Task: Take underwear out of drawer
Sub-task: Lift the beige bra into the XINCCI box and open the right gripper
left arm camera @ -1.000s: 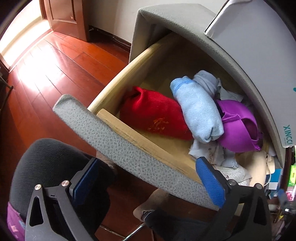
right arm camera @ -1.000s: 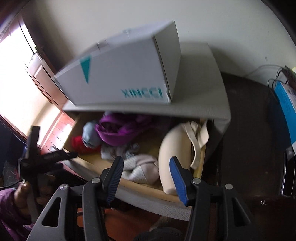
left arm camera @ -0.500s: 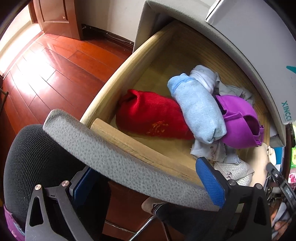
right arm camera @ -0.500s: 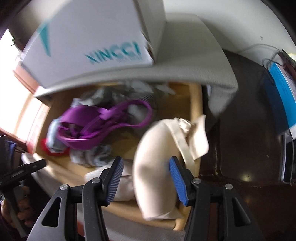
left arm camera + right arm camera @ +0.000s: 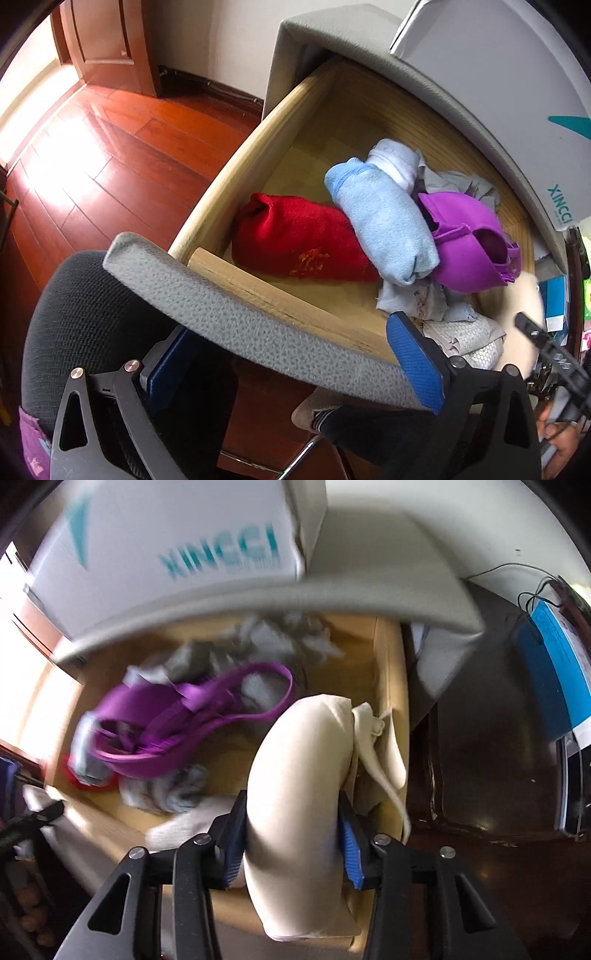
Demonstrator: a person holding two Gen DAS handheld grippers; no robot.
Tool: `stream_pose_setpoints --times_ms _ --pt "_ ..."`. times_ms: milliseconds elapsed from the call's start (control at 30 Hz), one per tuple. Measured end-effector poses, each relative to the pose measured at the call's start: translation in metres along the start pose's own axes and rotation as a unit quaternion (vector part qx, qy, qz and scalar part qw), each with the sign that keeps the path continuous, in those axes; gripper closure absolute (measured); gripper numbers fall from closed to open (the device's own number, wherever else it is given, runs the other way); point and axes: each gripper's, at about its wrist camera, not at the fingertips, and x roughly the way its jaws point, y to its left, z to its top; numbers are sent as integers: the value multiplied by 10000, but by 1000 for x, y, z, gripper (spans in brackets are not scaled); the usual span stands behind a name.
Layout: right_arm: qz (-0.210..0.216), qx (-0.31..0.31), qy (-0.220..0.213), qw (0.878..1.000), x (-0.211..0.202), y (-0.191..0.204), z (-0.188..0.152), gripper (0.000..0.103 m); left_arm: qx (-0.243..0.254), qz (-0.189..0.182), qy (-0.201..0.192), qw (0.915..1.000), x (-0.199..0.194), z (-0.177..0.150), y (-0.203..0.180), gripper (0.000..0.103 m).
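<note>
While the left gripper (image 5: 295, 365) waited with fingers apart, the right gripper (image 5: 291, 834), clamped on the padded cream bra (image 5: 295, 775), needed a straight lift clear of the open wooden drawer (image 5: 388, 672).

teal "XINCCI" lettering on white cardboard box (image 5: 177, 550) atop drawer unit

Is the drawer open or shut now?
Open. The drawer is pulled out from the cabinet, and its clothes show from above, such as the red bundle.
</note>
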Motion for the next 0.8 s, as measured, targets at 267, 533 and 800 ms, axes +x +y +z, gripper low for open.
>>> stream_pose_setpoints --times_ms 267,533,800 --pt "1007 376 -1110 9880 -115 4 -3 59 686 214 -592 9957 -30 -11 -13 8" --pt "1947 233 -2066 9586 -223 36 62 59 1705 176 -1639 9715 -90 -25 -36 11" --pt "1961 277 -2436 9494 -214 66 169 59 1821 -89 -2288 9562 -122 -17 -37 10"
